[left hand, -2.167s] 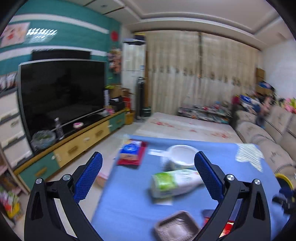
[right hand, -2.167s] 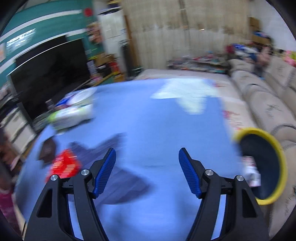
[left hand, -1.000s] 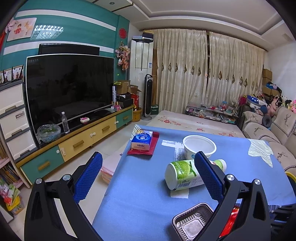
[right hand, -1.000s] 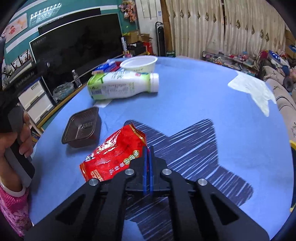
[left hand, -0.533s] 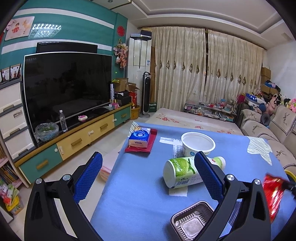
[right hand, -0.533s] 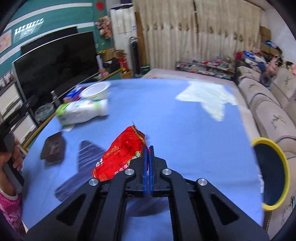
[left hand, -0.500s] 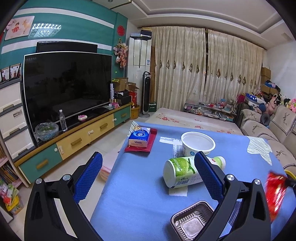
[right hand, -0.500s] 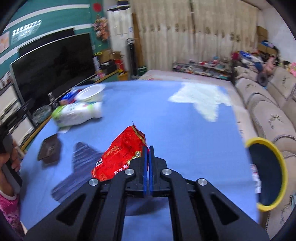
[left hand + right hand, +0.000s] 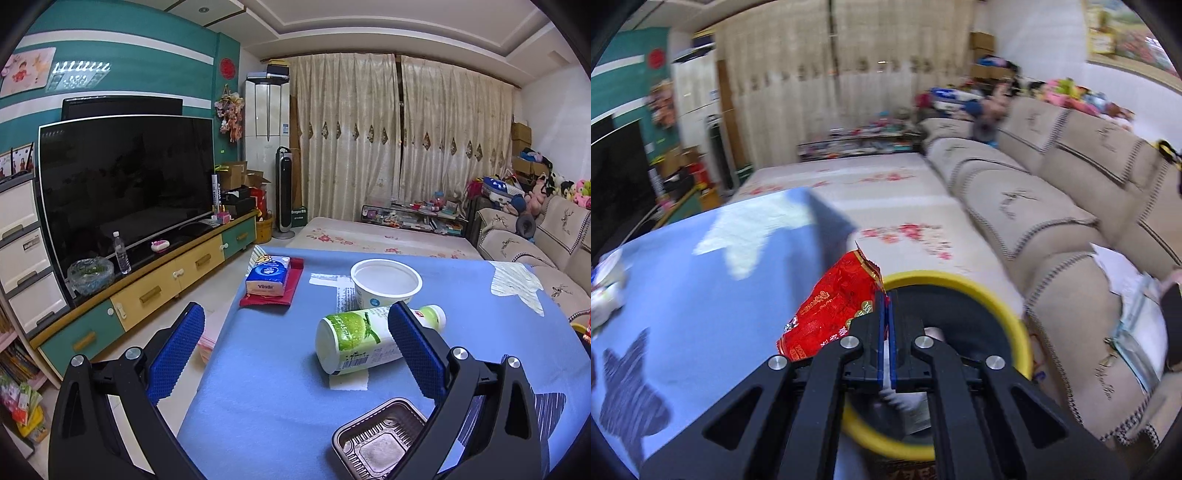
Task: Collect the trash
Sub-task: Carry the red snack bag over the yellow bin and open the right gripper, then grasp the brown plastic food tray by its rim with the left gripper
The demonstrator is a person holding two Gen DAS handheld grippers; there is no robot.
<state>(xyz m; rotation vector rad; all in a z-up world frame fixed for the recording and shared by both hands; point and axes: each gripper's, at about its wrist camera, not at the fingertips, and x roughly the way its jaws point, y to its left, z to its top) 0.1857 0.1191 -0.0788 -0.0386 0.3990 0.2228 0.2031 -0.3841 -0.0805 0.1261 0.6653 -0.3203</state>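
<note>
My right gripper (image 9: 885, 301) is shut on a crumpled red snack wrapper (image 9: 833, 309), which hangs in the air to the left of the fingers. Just behind and below it is the yellow-rimmed bin (image 9: 1008, 321), off the right edge of the blue table (image 9: 683, 280). My left gripper (image 9: 291, 336) stands open over the near end of the table (image 9: 266, 387), holding nothing. Ahead of it lie a green-and-white bottle (image 9: 354, 341) on its side, a white tub (image 9: 386, 282) and a dark plastic tray (image 9: 380, 441). A red sliver of the wrapper (image 9: 586, 336) shows at the far right edge.
A tissue pack (image 9: 267, 280) sits on a red cloth (image 9: 293, 284) at the table's far left. A beige sofa (image 9: 1052, 221) runs along the right beyond the bin. A television (image 9: 122, 181) on a low cabinet (image 9: 155, 284) lines the left wall.
My right gripper swung right with the wrapper, from over the table to above the yellow-rimmed bin beside the sofa. The left gripper stayed still and open.
</note>
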